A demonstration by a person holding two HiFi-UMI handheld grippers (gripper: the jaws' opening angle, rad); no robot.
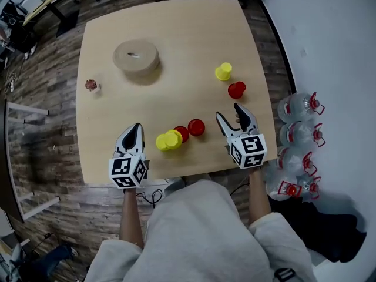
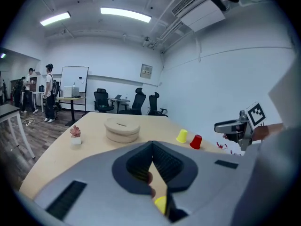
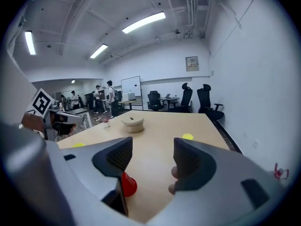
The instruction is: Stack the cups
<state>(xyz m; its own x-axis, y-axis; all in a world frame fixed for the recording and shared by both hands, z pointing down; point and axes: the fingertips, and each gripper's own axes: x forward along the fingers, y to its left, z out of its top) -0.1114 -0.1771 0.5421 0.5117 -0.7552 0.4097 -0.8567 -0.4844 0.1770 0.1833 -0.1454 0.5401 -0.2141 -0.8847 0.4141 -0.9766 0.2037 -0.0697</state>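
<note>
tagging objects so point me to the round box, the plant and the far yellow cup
round box [image 1: 136, 56], head view, middle of its lid
plant [image 1: 91, 85], head view, its reddish top
far yellow cup [image 1: 223, 71], head view, its side

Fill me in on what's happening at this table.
A person holds a two-jaw gripper in each hand over a light wooden table. The left gripper has its jaws together, the right gripper has its jaws apart, and neither holds anything. Between them, near the front edge, overlapping small yellow plastic cups sit beside two small red plastic cups. A lone yellow cup and a lone red cup stand farther out on the right, not yet stacked.
</note>
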